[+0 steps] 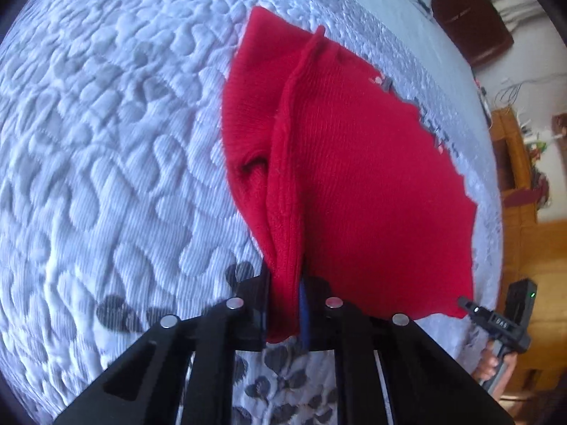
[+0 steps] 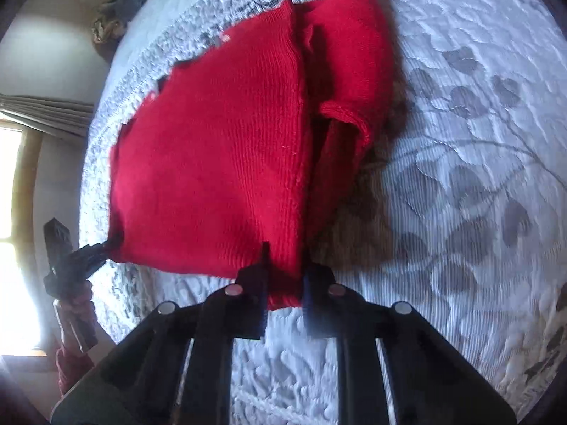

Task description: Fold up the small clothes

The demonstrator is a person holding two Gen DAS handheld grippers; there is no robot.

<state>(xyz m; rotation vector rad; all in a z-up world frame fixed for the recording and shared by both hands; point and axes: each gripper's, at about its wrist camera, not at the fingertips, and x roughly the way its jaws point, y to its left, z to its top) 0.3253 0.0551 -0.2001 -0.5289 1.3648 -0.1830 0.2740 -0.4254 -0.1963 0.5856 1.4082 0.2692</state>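
Red knit garment rumpled on quilted bed, left gripper and right gripper each pinching a corner, window in right view only

Black two-finger tool (silver round screw heads); dark red sleeve.

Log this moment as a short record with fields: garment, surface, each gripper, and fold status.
garment: red knit garment, partly folded, one flap doubled over along a seam
surface: white quilted bedspread with grey leaf print
left gripper: shut on a near corner of the garment
right gripper: shut on the other near corner
contact: garment mostly lies on the bedspread
fold status: not finished; both near corners gripped
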